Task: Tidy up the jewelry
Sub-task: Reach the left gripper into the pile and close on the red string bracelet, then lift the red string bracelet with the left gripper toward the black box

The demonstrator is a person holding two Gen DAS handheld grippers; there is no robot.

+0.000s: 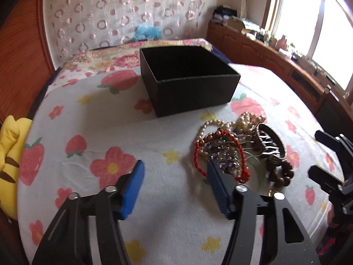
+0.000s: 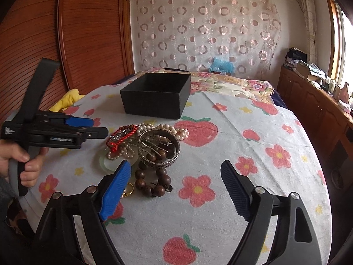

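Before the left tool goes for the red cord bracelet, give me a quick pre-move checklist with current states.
1. Black box open, nothing visible inside: ok.
2. Left tool open, nothing between its pads: ok.
3. Red cord bracelet free to lift alone: not ok, tangled with the pearl necklace.
4. Left tool centred on the bracelet: not ok, pile sits by one finger.
5. Right tool open, holding nothing: ok.
6. Wooden bead bracelet apart from the tangle: ok.

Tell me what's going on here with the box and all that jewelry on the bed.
A person is sorting a jewelry pile on a flowered sheet, with a claw in each hand. The left claw is at the pile's edge beside the red cord bracelet, its jaws apart with nothing gripped. The right claw hovers open near the wooden bead bracelet. From what shows, the black box behind looks empty.
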